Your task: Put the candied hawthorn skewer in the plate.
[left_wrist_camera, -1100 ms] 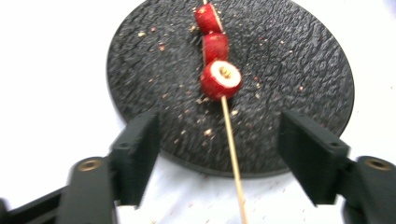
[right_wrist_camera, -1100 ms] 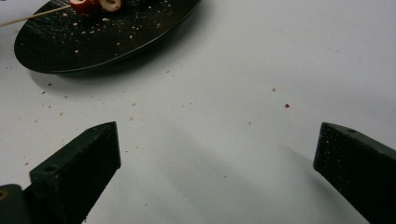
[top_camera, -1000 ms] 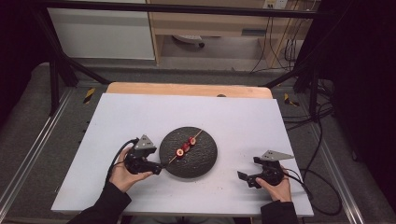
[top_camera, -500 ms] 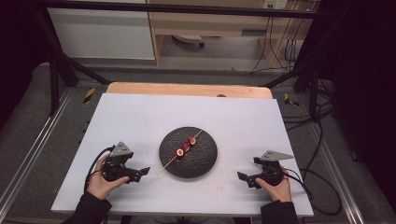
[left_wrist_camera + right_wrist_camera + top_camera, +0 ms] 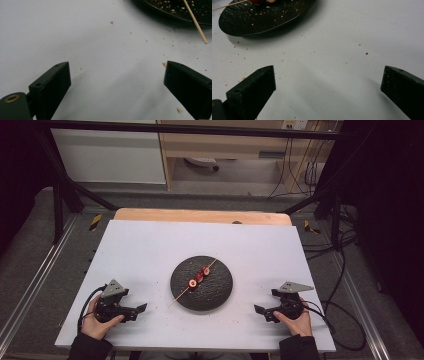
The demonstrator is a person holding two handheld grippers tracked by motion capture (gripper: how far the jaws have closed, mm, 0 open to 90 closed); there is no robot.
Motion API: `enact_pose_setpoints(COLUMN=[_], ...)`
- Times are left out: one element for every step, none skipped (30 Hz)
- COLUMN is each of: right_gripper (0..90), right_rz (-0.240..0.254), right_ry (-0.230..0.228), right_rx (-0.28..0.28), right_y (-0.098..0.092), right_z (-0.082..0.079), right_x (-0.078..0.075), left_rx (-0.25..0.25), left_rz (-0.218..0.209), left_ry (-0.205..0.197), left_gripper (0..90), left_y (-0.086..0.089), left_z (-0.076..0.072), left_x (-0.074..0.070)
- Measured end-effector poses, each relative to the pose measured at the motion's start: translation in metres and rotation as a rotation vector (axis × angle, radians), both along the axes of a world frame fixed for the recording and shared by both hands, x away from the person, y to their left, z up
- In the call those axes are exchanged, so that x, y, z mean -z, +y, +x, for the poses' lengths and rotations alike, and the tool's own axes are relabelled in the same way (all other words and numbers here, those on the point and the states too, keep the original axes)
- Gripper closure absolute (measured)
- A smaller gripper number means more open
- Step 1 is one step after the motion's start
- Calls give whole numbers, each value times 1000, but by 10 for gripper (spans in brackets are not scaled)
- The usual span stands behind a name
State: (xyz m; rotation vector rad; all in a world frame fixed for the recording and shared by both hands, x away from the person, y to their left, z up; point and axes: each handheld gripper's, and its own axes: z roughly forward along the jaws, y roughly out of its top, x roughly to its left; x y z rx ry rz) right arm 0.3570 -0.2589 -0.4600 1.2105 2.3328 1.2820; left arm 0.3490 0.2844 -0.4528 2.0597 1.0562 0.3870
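Note:
A black round plate (image 5: 220, 295) sits mid-table. A wooden skewer (image 5: 199, 277) threaded with red and pale pieces lies across it, its bare end poking over the plate's front-left rim. My left gripper (image 5: 137, 312) rests on the table well left of the plate, and its jaws have just been opening; they stand wide with nothing between them. In the left gripper view the skewer's tip (image 5: 197, 25) and plate rim (image 5: 160, 7) lie ahead at upper right. My right gripper (image 5: 262, 313) is open and empty, right of the plate (image 5: 267, 22).
The white tabletop (image 5: 150, 250) is sprinkled with small crumbs around the plate. A wooden strip (image 5: 200, 215) runs along its far edge. Metal frame rails flank the table, and cables trail on the floor at the right.
My left gripper has drawn back from the plate's left edge, near the skewer's end, to the front left of the table. The right gripper and the skewer have stayed put.

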Motion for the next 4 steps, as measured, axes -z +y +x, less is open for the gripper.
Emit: enact_pose_setpoints(right_gripper=[6, 6, 6, 6], right_rz=[0, 2, 2, 5], right_ry=[1, 1, 0, 4], right_rx=[1, 1, 2, 4], right_y=[0, 0, -1, -1], right_z=[0, 0, 0, 0], right_x=[0, -1, -1, -1], left_rx=[1, 1, 3, 7], left_rz=[1, 3, 1, 7], left_ry=[1, -1, -1, -4], left_gripper=[70, 70, 71, 71], left_y=[0, 0, -1, -1], left_z=[0, 0, 0, 0], left_x=[0, 1, 1, 1])
